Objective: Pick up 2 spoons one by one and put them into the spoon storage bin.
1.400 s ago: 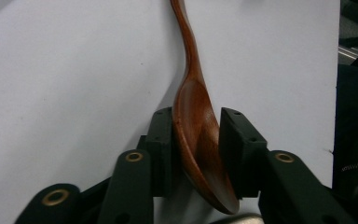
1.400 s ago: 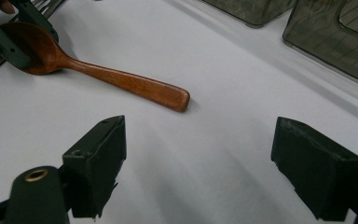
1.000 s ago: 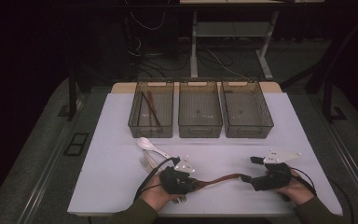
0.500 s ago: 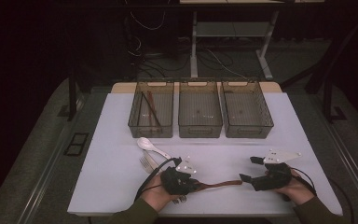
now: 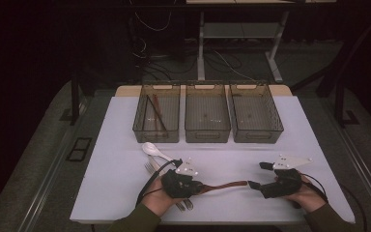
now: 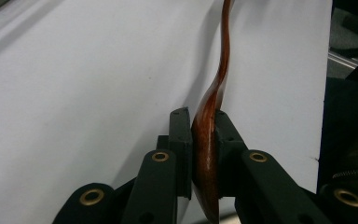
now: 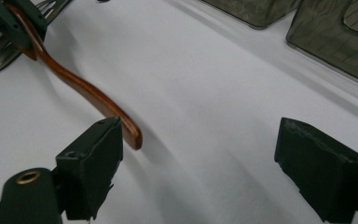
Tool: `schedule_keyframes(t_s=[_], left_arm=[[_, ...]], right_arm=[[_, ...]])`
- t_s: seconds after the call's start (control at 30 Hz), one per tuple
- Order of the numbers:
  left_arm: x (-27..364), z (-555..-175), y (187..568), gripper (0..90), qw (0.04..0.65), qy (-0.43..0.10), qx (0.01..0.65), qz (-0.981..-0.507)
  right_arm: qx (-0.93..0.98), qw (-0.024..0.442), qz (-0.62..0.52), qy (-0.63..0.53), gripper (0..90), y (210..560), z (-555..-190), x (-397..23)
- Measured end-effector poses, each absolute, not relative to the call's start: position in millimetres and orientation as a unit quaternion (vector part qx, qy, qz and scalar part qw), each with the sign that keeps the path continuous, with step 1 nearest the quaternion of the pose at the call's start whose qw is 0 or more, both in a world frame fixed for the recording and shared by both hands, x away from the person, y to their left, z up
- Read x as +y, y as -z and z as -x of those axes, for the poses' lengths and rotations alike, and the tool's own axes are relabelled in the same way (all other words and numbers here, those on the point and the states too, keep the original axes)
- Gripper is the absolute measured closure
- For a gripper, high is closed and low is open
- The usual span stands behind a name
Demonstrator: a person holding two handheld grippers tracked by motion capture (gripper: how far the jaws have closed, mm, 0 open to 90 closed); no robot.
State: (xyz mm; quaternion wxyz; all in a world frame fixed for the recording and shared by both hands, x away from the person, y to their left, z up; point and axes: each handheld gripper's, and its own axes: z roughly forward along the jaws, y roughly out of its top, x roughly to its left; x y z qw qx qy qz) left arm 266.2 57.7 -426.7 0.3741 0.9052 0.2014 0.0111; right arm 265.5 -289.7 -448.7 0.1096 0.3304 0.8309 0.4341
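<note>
A brown wooden spoon lies level just above the white table, its handle pointing right. My left gripper is shut on the spoon's bowl end; in the left gripper view both pads press on the wooden spoon. My right gripper stands open to the right of the handle tip. In the right gripper view the spoon's handle ends just beside the left pad, apart from the far pad. The left gripper shows there at the top left.
Three clear bins stand in a row at the back; the left bin holds brown sticks, the middle bin and right bin look nearly bare. A white spoon and metal forks lie by the left hand.
</note>
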Motion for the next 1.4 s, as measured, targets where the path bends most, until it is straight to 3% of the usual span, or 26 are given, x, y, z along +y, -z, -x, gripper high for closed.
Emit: schedule_keyframes(t_s=[1.4], left_arm=[[102,-308,401,79.9,0.442,-0.052,0.237,-0.863]], right_arm=[[0.834,0.105,-0.329,-0.429,14.3,451,-266,-288]])
